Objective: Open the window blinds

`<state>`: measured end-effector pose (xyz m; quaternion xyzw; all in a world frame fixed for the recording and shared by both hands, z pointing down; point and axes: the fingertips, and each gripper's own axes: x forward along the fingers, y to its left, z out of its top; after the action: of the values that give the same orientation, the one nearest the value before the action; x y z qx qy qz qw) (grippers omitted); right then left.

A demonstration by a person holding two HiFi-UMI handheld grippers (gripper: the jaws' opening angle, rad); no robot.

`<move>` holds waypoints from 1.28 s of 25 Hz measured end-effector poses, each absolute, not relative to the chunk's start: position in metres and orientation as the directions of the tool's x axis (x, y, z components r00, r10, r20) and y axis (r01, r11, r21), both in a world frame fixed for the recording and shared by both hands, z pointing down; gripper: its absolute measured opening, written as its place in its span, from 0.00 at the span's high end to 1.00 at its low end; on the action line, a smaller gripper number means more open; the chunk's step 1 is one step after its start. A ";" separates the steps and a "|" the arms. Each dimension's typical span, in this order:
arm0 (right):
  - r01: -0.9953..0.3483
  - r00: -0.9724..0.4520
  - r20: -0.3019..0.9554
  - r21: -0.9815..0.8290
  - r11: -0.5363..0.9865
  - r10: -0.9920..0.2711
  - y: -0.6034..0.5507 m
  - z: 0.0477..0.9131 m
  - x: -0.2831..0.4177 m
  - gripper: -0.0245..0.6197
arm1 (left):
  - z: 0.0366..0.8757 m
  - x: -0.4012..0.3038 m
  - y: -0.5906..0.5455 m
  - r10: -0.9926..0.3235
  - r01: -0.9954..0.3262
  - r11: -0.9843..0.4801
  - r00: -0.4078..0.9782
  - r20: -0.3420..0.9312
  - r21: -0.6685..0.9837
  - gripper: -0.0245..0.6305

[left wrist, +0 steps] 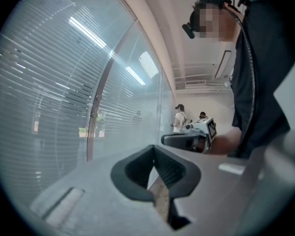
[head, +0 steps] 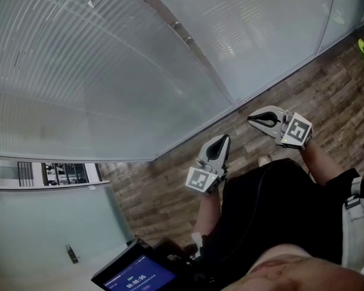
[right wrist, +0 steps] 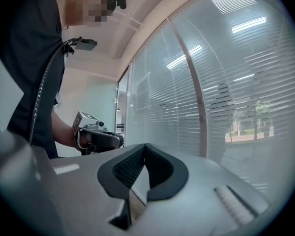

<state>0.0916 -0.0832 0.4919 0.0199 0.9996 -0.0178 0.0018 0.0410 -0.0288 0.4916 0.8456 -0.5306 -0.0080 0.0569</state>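
A: Where are the blinds?
B: Eleven o'clock: pale grey horizontal-slat window blinds [head: 79,59] with thin, flat slats, lowered behind glossy glass.
A: Claws?
B: The left gripper [head: 223,138] and right gripper [head: 250,119] are both closed and empty, above the brown wood-plank floor [head: 170,193].

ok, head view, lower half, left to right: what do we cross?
Blue screen → left gripper → right gripper → grey strap at the person's side.
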 end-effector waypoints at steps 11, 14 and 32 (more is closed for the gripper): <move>0.060 -0.998 -0.015 -0.034 0.998 0.059 -0.088 0.477 0.093 0.95 | 0.483 0.035 -0.031 -0.917 -0.916 -0.391 0.397 0.050 0.093 0.96; 0.062 -0.998 -0.021 -0.026 0.998 0.062 -0.090 0.477 0.090 0.95 | 0.484 0.033 -0.030 -0.921 -0.920 -0.380 0.385 0.050 0.096 0.96; 0.085 -0.996 -0.033 -0.025 0.996 0.084 -0.104 0.476 0.045 0.95 | 0.490 -0.004 -0.024 -0.938 -0.936 -0.333 0.341 0.062 0.109 0.96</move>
<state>0.0454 -0.1043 0.4760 0.0421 0.9989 -0.0134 0.0160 -0.0035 -0.0242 0.4903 0.8165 -0.5739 -0.0060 0.0624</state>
